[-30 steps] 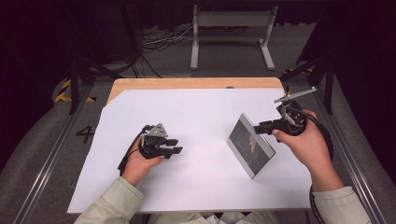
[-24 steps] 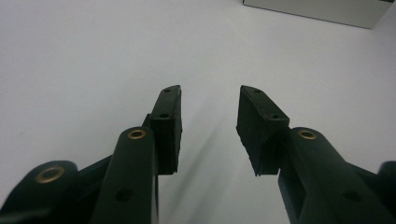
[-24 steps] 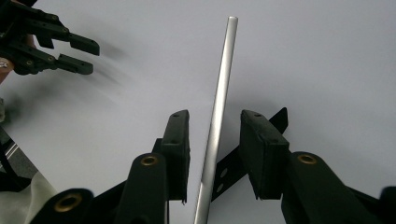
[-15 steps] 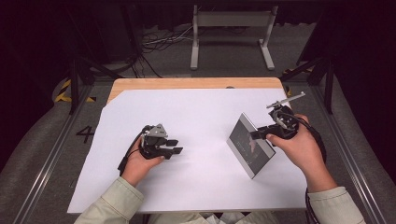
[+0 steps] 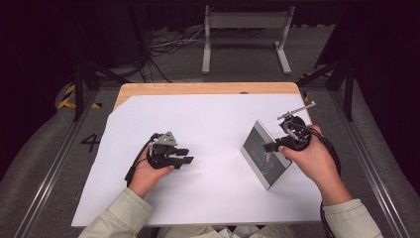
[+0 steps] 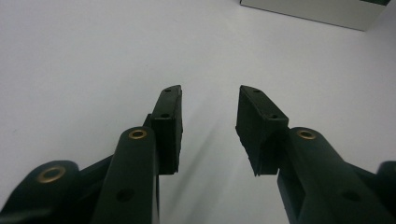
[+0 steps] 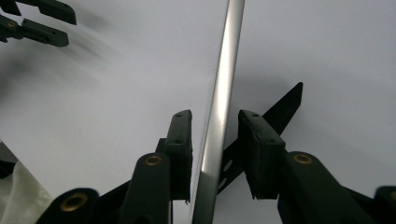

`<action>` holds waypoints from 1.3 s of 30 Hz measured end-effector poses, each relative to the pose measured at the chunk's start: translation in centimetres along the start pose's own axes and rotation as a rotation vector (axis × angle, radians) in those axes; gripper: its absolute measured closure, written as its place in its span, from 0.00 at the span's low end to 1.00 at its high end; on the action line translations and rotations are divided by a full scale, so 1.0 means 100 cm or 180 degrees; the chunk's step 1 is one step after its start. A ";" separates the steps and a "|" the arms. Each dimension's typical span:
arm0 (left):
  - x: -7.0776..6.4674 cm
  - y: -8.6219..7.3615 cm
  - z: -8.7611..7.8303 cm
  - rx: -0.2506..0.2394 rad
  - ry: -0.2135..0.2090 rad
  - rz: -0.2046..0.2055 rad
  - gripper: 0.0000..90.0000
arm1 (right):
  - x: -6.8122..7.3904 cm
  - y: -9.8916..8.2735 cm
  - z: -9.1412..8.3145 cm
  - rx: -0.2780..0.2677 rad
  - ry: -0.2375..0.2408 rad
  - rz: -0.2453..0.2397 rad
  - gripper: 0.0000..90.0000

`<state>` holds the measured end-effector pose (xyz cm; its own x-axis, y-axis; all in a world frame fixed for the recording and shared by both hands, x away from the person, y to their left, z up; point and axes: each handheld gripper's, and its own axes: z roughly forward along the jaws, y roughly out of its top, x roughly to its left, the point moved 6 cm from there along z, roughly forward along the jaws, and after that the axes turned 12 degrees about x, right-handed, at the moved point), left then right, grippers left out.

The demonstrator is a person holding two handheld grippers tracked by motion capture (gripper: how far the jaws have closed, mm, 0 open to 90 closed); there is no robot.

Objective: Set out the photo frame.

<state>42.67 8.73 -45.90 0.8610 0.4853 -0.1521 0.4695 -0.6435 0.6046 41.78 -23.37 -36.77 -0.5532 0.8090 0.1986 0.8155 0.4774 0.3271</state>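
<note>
Silver-edged and flat, the tablet (image 5: pixel 264 153) stands tilted on its lower edge at the desk's (image 5: pixel 208 119) right side, its thin rim (image 7: pixel 219 107) running lengthwise between the right gripper's (image 5: pixel 273 145) closing jaws (pads apparently not yet pressing). The left gripper (image 5: pixel 182 155), spread and empty, rests well apart to the left.

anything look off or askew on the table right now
Only the silver picture frame: it stands tilted and skewed to the table edges, its thin edge between the right gripper's jaws, which have just been closing but aren't visibly pressing. Nothing is spilled or damaged.
</note>
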 end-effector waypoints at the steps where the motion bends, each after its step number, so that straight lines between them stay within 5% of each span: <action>1: 0.000 0.000 0.000 0.0000 0.0001 0.0001 0.69 | 0.000 0.000 0.000 0.0010 -0.0012 0.0007 0.75; 11: 0.001 -0.001 0.000 0.0000 -0.0016 -0.0025 0.69 | 0.004 0.001 -0.003 0.0036 -0.0142 -0.0010 0.89; 21: 0.001 -0.001 0.000 0.0003 -0.0034 -0.0041 0.69 | 0.007 0.002 -0.005 0.0068 -0.0086 0.0003 0.93; 39: 0.006 -0.013 -0.010 -0.0045 0.0069 -0.0131 0.69 | 0.013 0.019 -0.015 0.0044 0.0006 -0.0342 0.93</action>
<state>42.38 10.46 -45.98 0.8366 0.5238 -0.1602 0.5014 -0.6145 0.6091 42.30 -21.94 -34.47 -0.6379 0.7523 0.1649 0.7538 0.5660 0.3339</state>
